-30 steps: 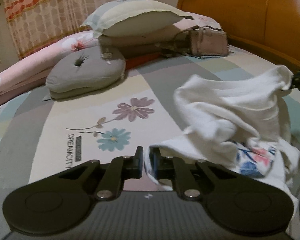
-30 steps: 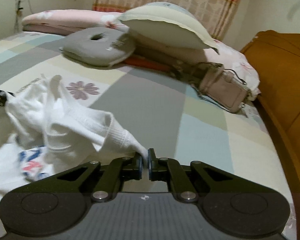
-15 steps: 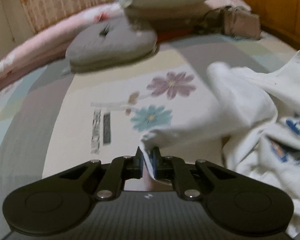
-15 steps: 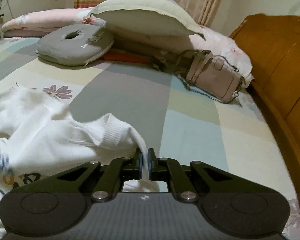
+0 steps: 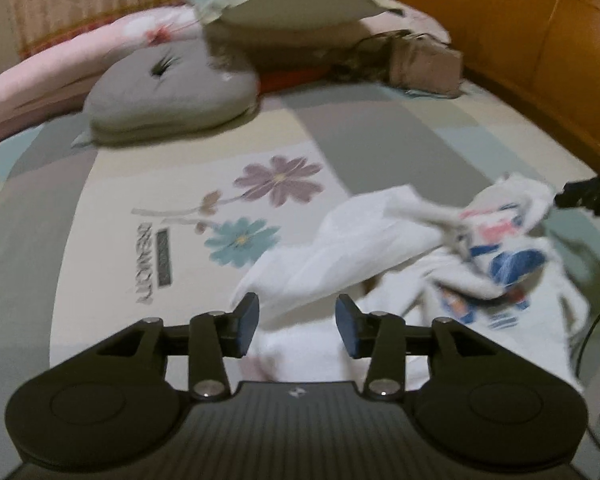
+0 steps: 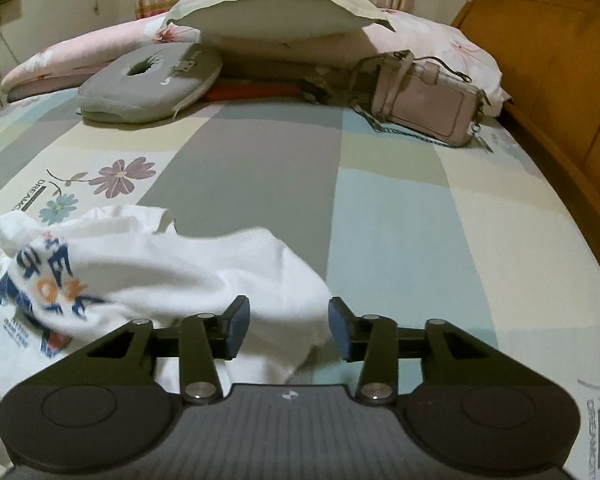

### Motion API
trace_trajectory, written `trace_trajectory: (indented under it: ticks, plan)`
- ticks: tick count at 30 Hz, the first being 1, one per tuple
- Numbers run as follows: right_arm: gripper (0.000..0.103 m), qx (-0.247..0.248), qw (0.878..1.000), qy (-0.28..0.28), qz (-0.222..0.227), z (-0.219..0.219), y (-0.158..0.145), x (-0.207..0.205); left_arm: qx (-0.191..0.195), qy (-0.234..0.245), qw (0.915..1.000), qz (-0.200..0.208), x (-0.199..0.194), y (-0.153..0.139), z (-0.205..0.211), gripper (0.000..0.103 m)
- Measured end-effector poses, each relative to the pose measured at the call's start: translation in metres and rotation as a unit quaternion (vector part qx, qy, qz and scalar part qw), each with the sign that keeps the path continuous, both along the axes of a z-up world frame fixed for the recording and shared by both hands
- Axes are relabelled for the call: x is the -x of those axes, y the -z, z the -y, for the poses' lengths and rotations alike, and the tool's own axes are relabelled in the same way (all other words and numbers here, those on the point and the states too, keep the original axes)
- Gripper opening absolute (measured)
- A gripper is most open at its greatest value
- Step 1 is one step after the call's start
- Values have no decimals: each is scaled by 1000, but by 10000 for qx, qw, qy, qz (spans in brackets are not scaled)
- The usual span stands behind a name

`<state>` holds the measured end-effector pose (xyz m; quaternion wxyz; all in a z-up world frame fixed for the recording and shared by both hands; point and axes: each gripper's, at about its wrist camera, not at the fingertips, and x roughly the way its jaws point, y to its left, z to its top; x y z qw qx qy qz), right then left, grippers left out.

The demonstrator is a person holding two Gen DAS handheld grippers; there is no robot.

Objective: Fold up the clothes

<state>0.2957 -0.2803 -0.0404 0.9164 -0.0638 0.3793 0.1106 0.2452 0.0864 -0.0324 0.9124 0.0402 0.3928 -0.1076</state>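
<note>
My left gripper (image 5: 297,326) and right gripper (image 6: 288,328) have both just been opening, and now each stands open with a bit of the white T-shirt (image 6: 172,272) lying loose between its jaws, not pinched. The shirt sits in a bunched heap on the patchwork bed sheet (image 6: 400,216). I think it may stay lumpy, because I let go before it lay flat. My right view shows the pink handbag (image 6: 424,108) sharp; my left view is blurry, but shows the right gripper's dark tip at its edge.
</note>
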Motion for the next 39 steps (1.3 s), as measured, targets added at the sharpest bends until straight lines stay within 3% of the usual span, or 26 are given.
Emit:
trace_trajectory:
  ticks: [6, 14, 18, 25, 27, 29, 30, 32, 35, 36, 37, 39]
  plan:
    - [57, -224, 9996, -113, -150, 11, 4, 15, -5, 498, 9988, 36, -30, -12, 18, 44]
    - [57, -285, 9989, -126, -348, 17, 21, 11, -46, 724, 9950, -686, -112, 36, 37, 38]
    - [58, -331, 9985, -165, -395, 21, 28, 3, -58, 849, 9921, -923, -132, 62, 43, 38]
    - [64, -713, 9960, 12, -540, 40, 49, -26, -85, 1184, 9868, -1104, -146, 73, 49, 37]
    - [64, -831, 9949, 48, -572, 45, 57, -33, -24, 1244, 9858, -1128, -148, 74, 49, 33]
    - [64, -863, 9948, 92, -530, 48, 63, -37, 96, 1328, 9843, -1158, -147, 74, 49, 11]
    - [64, -898, 9947, 93, -500, 49, 65, -38, 168, 1366, 9833, -1187, -147, 74, 49, 6]
    - [64, -1016, 9939, -31, -424, 49, 65, -38, 86, 1375, 9843, -1103, -143, 72, 51, 2]
    - [50, -1105, 9928, -330, -340, 44, 62, -36, 21, 1324, 9864, -977, -139, 69, 50, 0]
    - [33, -1106, 9925, -404, -320, 41, 60, -36, 19, 1264, 9877, -924, -138, 66, 48, 0]
    - [22, -1107, 9922, -477, -301, 39, 58, -37, 21, 1196, 9890, -868, -138, 62, 46, 0]
    - [14, -1101, 9918, -595, -263, 34, 53, -38, -4, 1056, 9916, -749, -137, 55, 41, 0]
